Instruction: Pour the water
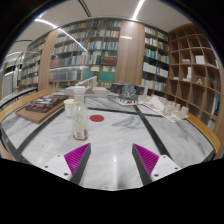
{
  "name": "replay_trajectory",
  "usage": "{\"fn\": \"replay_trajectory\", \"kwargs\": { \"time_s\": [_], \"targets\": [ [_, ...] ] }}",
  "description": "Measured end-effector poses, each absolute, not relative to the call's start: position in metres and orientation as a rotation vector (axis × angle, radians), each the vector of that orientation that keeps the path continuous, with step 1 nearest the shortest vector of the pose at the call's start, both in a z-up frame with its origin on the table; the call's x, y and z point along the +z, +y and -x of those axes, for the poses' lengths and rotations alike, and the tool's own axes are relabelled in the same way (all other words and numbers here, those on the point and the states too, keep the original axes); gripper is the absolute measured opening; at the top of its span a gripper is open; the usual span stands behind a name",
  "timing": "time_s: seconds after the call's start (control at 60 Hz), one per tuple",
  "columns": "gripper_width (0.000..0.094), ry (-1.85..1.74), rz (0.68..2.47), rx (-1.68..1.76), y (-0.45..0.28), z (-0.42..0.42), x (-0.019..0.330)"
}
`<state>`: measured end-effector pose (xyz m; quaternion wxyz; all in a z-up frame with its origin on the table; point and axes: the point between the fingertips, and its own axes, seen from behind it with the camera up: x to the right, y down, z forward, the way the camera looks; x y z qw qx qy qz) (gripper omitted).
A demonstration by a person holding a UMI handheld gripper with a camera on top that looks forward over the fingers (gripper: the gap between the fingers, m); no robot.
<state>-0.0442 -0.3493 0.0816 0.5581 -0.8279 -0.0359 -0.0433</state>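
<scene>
The gripper (112, 160) hangs over the near edge of a pale, marble-patterned table (120, 135), its two fingers spread wide apart with nothing between them; each carries a magenta pad (77, 155) with a ridged face, tapering to a point toward the table's middle. Going from the left, a flat wooden tray (38, 108) lies toward the table's far left edge with dark items on it that are too small to make out. Just right of it, ahead of the left finger and a little to its left, stands a clear, straight-sided cup (79, 119); its lower part looks slightly tinted, though whether it holds water cannot be told. A white cup-like container (69, 104) stands close behind it, and a shorter white one (78, 92) lies farther back. Near the table's centre, beyond the gap between the fingers, sits a small flat red disc (96, 117). Dark lines cross the tabletop, running out toward its far corners. Toward the far right edge lie a dark boxy object (124, 94) and some white sheets or packets (160, 106). Tall wooden bookshelves (95, 50) filled with books line the room behind, curving round to open shelving on the right. No writing or labels can be read anywhere.
</scene>
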Motion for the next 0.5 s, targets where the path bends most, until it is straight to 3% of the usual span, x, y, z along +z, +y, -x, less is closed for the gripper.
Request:
{"fn": "replay_trajectory", "kwargs": {
  "time_s": [0.167, 0.367, 0.5],
  "targets": [
    [0.0854, -0.140, 1.891, -0.035, -0.293, 0.127, 0.089],
    [0.0851, -0.144, 1.836, -0.020, -0.216, 0.163, 0.087],
    [0.0714, -0.127, 1.823, 0.010, -0.184, 0.173, 0.079]
  ]
}}
